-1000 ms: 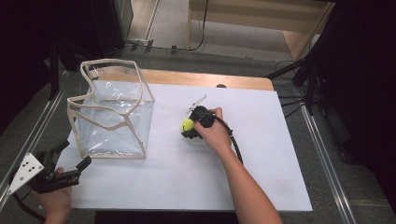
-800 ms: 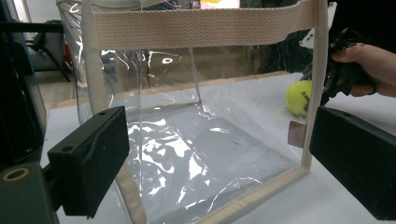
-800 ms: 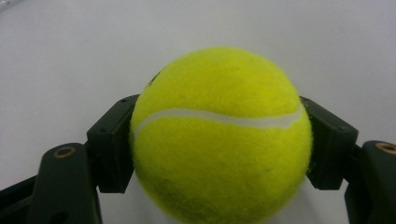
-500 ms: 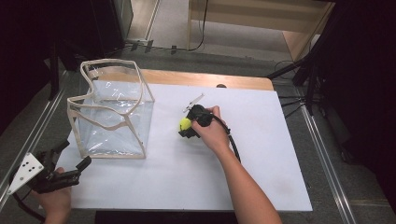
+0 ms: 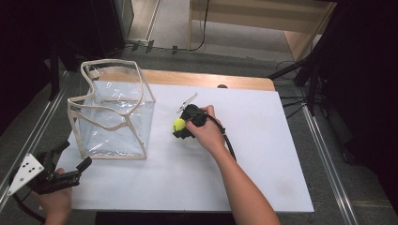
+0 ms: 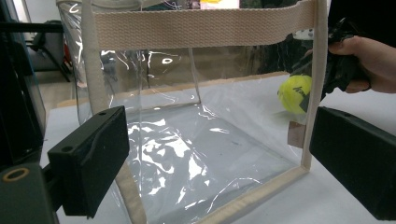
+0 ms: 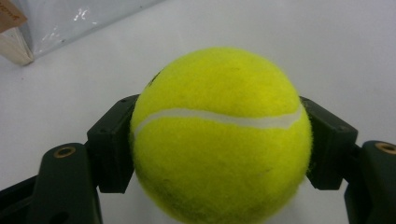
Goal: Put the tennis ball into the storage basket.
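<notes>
Right gripper clamping tennis ball; clear bag sitting at its 9 o'clock; left gripper idling, jaws apart.

white table top covers the centre, bare wooden strip along its 12 o'clock edge | grey floor beyond at 12 o'clock, black cable running over it | metal rail at 3 o'clock | second rail at 9 o'clock
</notes>
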`<state>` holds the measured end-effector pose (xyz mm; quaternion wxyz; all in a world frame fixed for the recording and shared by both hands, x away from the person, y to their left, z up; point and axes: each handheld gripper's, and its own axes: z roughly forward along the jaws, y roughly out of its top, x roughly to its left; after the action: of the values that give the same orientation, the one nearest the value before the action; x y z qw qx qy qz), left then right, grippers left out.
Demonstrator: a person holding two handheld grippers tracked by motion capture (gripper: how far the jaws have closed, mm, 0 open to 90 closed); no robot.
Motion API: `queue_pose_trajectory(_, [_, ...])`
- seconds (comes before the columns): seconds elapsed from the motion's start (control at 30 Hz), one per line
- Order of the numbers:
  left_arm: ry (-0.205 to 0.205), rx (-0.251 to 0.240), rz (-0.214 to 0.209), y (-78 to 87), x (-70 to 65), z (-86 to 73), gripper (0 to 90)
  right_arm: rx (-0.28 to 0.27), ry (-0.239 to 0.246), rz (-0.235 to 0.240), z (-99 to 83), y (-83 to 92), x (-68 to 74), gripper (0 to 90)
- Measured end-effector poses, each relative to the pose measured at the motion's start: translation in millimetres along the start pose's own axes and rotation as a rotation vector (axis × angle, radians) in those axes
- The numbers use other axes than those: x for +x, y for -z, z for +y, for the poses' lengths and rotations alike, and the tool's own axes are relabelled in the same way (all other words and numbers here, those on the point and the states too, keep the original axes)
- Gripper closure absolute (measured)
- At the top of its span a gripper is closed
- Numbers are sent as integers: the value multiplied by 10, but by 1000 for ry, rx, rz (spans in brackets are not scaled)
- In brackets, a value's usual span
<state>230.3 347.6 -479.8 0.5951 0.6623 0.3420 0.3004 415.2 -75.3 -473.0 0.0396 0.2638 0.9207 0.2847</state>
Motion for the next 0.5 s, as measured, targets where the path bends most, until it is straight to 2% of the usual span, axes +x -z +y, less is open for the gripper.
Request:
queue_pose_trajectory(0.17, [0, 0, -1, 0, 0, 0, 53, -15, 14, 4, 74, -28, 39, 237])
queue_pose_trajectory(0.27, [1, 0, -1, 1, 1, 0, 53, -5, 15, 5, 117, -41, 65, 237])
queue_pose_trajectory(0.43, [-1, 1, -2, 3, 3, 0, 53, -18, 23, 20, 184, -63, 97, 237])
queue_pose_trajectory(0.5, [-1, -1, -3, 3, 4, 0, 53, -31, 41, 37, 215, -74, 101, 237])
